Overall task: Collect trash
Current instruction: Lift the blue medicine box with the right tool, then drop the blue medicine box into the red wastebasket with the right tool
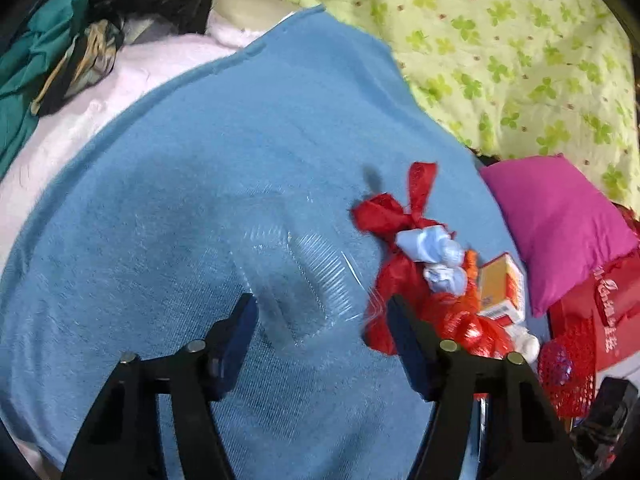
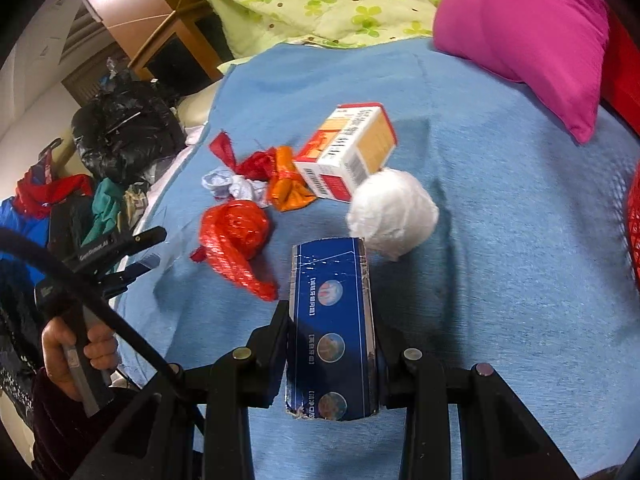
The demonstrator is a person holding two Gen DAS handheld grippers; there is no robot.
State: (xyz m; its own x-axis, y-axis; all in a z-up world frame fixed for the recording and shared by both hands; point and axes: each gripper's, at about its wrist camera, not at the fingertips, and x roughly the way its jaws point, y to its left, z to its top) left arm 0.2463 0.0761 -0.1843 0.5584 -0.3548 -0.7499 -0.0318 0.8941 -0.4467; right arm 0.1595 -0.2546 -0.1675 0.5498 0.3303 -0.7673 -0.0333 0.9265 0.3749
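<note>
Blue blanket [image 2: 500, 240] (bed cover) carries trash pile [image 2: 256, 196], pink pillow [image 2: 532, 28].

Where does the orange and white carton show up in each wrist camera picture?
Left wrist view: the orange and white carton sits lower right, behind the red trash pile.
Right wrist view: the carton lies near the centre, above the white paper ball.
Shared landmark: the magenta pillow, on the blue blanket.

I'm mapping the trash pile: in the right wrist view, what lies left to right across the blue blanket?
Red mesh bag → crumpled pale blue paper → orange wrapper → white and orange carton → white tissue ball → magenta pillow.
</note>
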